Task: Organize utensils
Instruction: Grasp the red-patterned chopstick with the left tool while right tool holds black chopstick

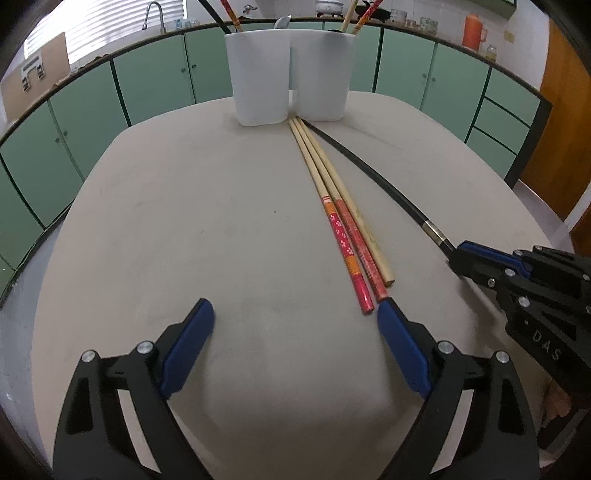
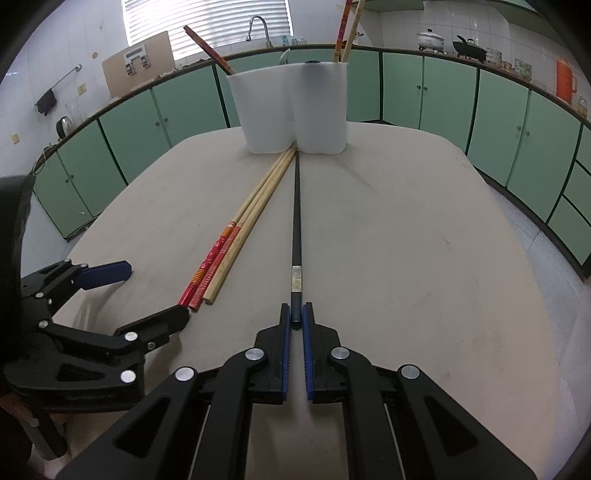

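Note:
A white two-part utensil holder [image 1: 290, 75] stands at the table's far side, with chopsticks and a spoon in it; it also shows in the right wrist view [image 2: 293, 109]. Three wooden chopsticks [image 1: 341, 218] lie side by side on the table, two with red decorated ends [image 2: 236, 229]. A long black chopstick [image 1: 373, 168] lies to their right. My right gripper [image 2: 295, 314] is shut on the black chopstick's [image 2: 296, 221] near end, which rests on the table. My left gripper [image 1: 295, 314] is open and empty, its right finger next to the red chopstick ends.
The grey round table [image 1: 166, 221] has green cabinets [image 1: 155, 74] curving behind it. A counter with a sink tap [image 2: 258, 27], pots and an orange flask [image 2: 565, 77] runs along the wall.

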